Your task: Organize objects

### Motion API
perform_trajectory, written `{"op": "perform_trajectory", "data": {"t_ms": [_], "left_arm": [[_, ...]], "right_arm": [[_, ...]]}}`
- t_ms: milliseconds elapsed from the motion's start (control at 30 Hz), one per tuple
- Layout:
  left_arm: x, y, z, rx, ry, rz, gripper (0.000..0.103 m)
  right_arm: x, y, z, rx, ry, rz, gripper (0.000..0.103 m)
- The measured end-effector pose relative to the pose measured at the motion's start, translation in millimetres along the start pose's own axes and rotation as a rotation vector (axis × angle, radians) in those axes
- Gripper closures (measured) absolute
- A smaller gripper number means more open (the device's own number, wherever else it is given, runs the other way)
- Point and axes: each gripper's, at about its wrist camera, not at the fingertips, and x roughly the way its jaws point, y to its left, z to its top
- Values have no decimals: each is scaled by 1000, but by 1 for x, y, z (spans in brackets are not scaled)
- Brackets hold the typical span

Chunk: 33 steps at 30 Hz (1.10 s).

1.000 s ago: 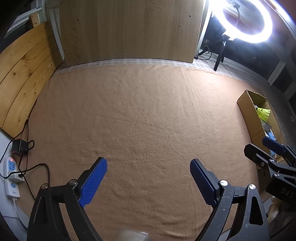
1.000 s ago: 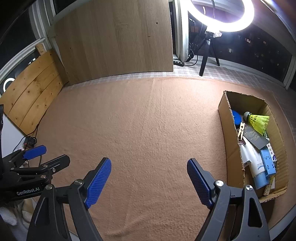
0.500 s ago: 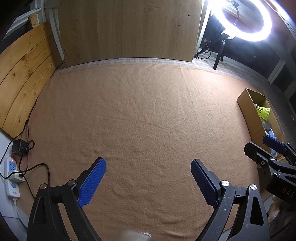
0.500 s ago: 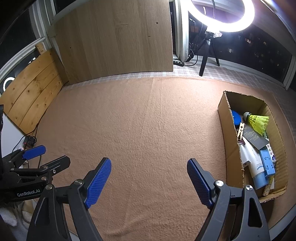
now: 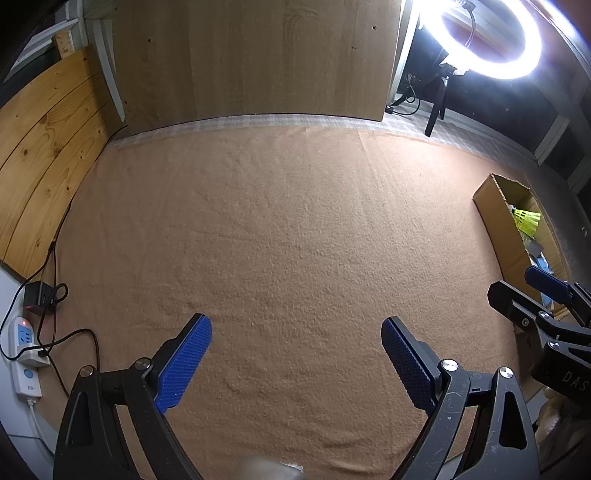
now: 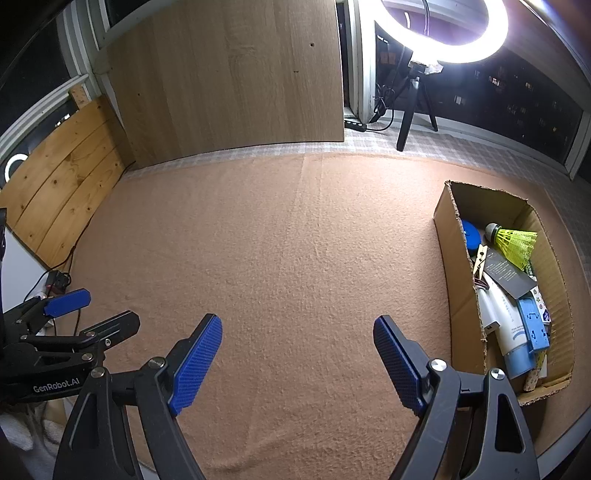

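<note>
The left tongs point(image 5: 295, 354) hang over the bench point(image 5: 280, 229), which is covered by a tan fleece cloth, and their two blue ribbed pads stand wide apart with nothing between them. The right tongs point(image 6: 297, 354) are in the same state: apart, empty, pointing down toward the cloth. Each pair of tongs also shows at the edge of the other's view, the right one at the right side of the left wrist view and the left one at the left side of the right wrist view.

The objects are inside a cardboard box point(image 6: 452, 295) that stands on the cloth at the right, beside the right tongs. In the box lie a yellow shuttlecock point(image 6: 515, 242) near the far end, a blue round thing point(image 6: 468, 229) partly hidden by the box wall, a wooden clothespin point(image 6: 480, 260), a dark card point(image 6: 506, 275) with small print, a white and light blue tube point(image 6: 511, 339) and a light blue flat piece point(image 6: 532, 325) lying over the tube. Some small printed items are at the right wall of the box, but I cannot tell what they are.

Behind the cloth a wooden board point(image 5: 255, 59) stands upright, and a lit ring light point(image 6: 443, 33) on a tripod is to its right. At the left edge, a white power strip point(image 5: 24, 354) with cables lies beside a panel of wooden planks point(image 5: 40, 147).
</note>
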Motion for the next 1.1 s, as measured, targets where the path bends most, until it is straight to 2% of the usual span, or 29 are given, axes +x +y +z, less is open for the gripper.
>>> {"op": "perform_trajectory", "data": {"t_ms": [1100], "left_arm": [[7, 5, 4, 3, 13, 2, 7]], "right_arm": [[8, -4, 0, 8, 12, 3, 22]]}}
